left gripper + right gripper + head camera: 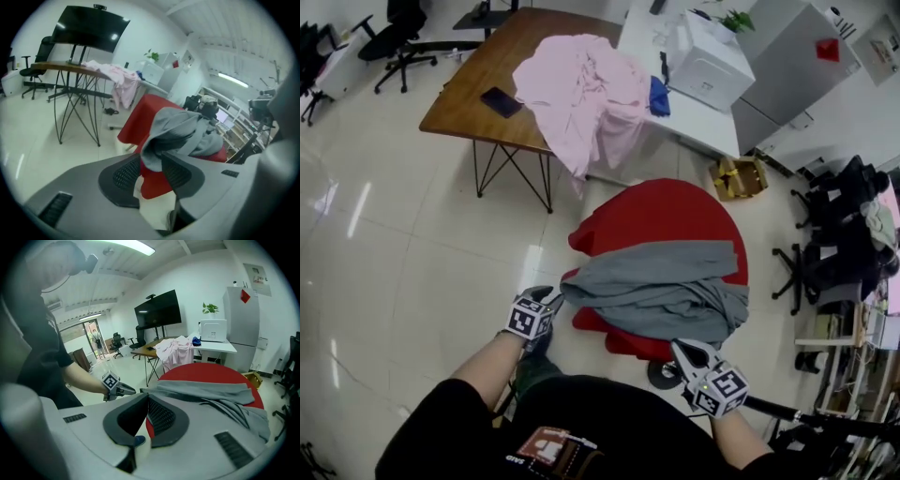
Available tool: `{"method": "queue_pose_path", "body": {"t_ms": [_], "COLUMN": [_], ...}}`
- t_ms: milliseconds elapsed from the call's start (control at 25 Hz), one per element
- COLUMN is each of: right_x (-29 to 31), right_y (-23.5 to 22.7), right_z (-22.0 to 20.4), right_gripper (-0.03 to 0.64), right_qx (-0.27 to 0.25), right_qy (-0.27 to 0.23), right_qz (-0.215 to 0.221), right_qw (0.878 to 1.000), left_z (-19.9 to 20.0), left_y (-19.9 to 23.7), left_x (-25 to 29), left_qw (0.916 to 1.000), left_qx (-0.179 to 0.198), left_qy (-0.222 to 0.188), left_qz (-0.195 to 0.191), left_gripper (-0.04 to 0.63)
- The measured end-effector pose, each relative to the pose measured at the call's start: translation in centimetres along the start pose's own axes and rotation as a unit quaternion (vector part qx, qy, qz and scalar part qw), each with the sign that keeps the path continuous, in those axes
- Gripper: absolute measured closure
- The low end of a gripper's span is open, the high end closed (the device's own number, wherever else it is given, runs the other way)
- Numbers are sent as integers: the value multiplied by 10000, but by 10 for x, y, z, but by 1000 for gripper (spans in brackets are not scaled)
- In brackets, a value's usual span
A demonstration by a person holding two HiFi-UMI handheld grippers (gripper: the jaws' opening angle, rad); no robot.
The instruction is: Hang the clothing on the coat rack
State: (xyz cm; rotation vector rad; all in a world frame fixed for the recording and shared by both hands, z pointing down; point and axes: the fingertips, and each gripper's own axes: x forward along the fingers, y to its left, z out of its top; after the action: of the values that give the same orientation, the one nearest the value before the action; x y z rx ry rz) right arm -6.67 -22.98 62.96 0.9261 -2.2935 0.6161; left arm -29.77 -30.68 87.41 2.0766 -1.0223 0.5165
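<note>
A grey garment point(661, 286) lies crumpled across a red round seat point(675, 211). My left gripper point(554, 297) is at the garment's left edge. In the left gripper view its jaws point(152, 158) are shut on a fold of the grey cloth point(180, 129), which bunches up between the pads. My right gripper point(678, 346) hovers at the seat's front edge, just short of the garment. Its jaws point(146, 398) are shut with nothing between them, and the grey garment point(206, 392) lies beyond them. No coat rack shows in any view.
A pink garment point(586, 94) hangs over the corner of a wooden table point(502, 61) with thin metal legs; a dark phone point(501, 101) lies on it. Behind stand a white desk point(698, 112) with a printer point(710, 61), a cardboard box point(739, 176) and office chairs point(834, 239).
</note>
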Motion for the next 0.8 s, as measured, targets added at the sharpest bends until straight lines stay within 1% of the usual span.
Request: {"method": "queue_pose_path", "body": {"t_ms": [40,80,200,320,400,480,520,560,600,640,720,800], "right_x": [0,-1,-4,-8,-10,-12,-13,-13,-14,-14,-15,-16], "right_y": [-1,-2,-2,2,2,-1,-3,-4,-5,-5,-6,-7], "right_z": [-2,-3,-3,-2,-4,-7,-9,-11,-11,-11,-8,-5], "right_gripper": [617,617,617,617,617,617,617,617,617,617,617,617], "right_qx": [28,63,153,212,247,295,328,360,386,406,439,458], "right_qy": [44,86,166,209,221,237,246,245,232,207,125,26], "right_qz": [-36,-74,-186,-260,-303,-357,-381,-399,-411,-416,-429,-446], "right_qw": [10000,9999,9996,9992,9990,9986,9984,9983,9981,9981,9980,9979], "left_z": [-6,-11,-15,-15,-10,-3,-1,2,5,9,22,37], "left_y": [11,19,24,15,2,-10,-14,-16,-18,-20,-27,-39], "left_x": [8,17,39,53,57,60,61,62,61,59,49,33], "left_qw": [9998,9994,9984,9963,9939,9912,9905,9904,9905,9903,9878,9833], "left_qx": [-91,-130,-47,155,89,-9,-34,-40,-34,-39,-109,-189], "left_qy": [175,314,553,616,498,389,364,339,302,244,57,-174], "left_qz": [56,54,-136,-581,-978,-1265,-1328,-1342,-1339,-1367,-1550,-1803], "left_gripper": [430,415,405,399,399,400,406,435,518,583,584,584]}}
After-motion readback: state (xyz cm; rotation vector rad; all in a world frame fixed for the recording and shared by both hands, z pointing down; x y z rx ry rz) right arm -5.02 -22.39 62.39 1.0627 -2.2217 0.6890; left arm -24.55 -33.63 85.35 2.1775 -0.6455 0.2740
